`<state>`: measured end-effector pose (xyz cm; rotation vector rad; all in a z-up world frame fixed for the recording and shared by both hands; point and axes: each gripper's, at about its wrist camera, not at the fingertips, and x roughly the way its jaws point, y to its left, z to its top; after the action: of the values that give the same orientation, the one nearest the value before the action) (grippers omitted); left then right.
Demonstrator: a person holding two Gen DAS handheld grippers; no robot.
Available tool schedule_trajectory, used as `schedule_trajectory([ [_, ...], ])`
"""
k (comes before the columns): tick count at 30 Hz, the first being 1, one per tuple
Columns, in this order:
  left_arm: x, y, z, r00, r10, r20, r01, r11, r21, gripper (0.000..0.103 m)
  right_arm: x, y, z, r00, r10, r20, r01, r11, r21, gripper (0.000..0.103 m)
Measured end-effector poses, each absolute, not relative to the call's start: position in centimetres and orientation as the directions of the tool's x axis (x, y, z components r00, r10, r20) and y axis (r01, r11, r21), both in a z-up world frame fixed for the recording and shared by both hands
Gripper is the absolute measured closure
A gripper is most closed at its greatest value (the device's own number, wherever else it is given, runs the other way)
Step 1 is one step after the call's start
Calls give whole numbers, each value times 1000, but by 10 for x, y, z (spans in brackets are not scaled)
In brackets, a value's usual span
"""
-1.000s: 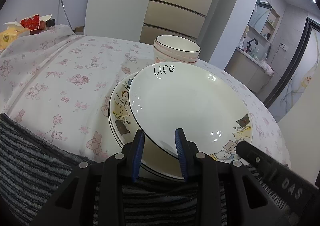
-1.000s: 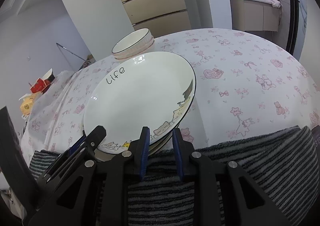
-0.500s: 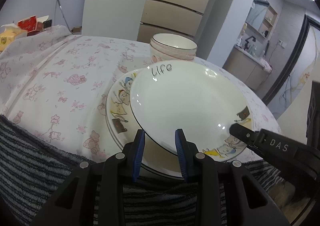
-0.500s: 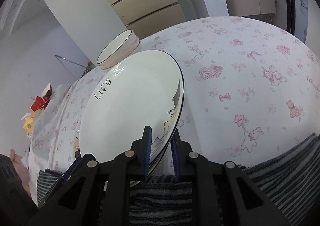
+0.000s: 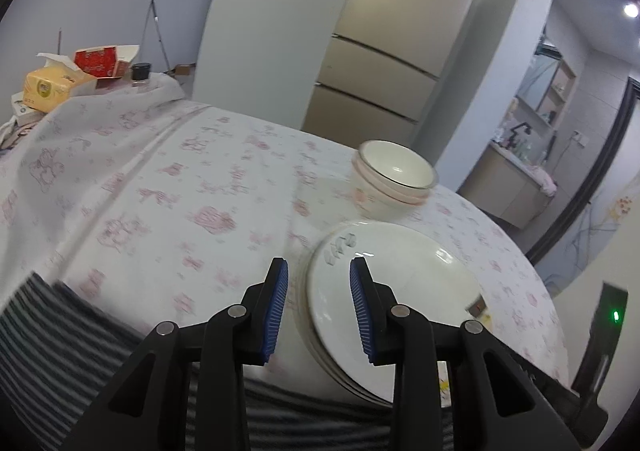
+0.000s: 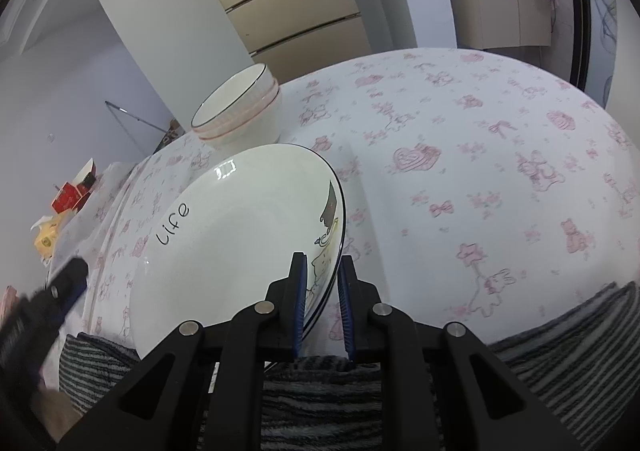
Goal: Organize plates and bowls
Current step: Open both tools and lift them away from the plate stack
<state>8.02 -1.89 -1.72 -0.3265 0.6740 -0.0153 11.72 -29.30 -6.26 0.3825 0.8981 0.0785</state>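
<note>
A white plate marked "Life" (image 6: 240, 235) lies on top of a stack of plates (image 5: 320, 351) on the pink-patterned tablecloth. My right gripper (image 6: 323, 283) is shut on the near right rim of this top plate. My left gripper (image 5: 318, 283) is open and empty, raised above the stack's left edge, with the top plate (image 5: 396, 291) below and to its right. A stack of white bowls (image 5: 394, 179) stands just behind the plates, and shows in the right wrist view (image 6: 240, 111) too.
The table (image 6: 500, 155) carries a striped grey cloth (image 5: 60, 331) along its near edge. Boxes and a jar (image 5: 80, 71) sit on a covered surface at far left. A fridge (image 5: 392, 39) stands behind. The left gripper's body (image 6: 44, 311) shows at left.
My left gripper has lifted and pulled back to the left, off the plate stack. My right gripper has closed tighter on the top plate's rim and the plate sits squarer on the stack.
</note>
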Motion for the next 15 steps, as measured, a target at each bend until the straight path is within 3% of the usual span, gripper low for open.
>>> schedule_trajectory([
  [3, 96, -7, -26, 740, -126, -661, -92, 954, -286, 70, 118, -288, -63, 625, 200, -755, 86, 943, 321, 87],
  [6, 114, 3, -47, 641, -249, -726, -81, 919, -387, 70, 120, -290, -65, 624, 206, -754, 83, 942, 326, 87],
  [8, 115, 1, -57, 632, -284, -721, -57, 911, -409, 70, 120, -291, -66, 622, 208, -755, 85, 940, 329, 85],
  [10, 111, -5, -58, 659, -262, -705, -31, 927, -373, 70, 123, -294, -74, 603, 236, -762, 85, 931, 356, 73],
  [15, 93, -29, -38, 760, -201, -618, 64, 970, -237, 70, 122, -292, -74, 612, 217, -761, 92, 936, 340, 72],
])
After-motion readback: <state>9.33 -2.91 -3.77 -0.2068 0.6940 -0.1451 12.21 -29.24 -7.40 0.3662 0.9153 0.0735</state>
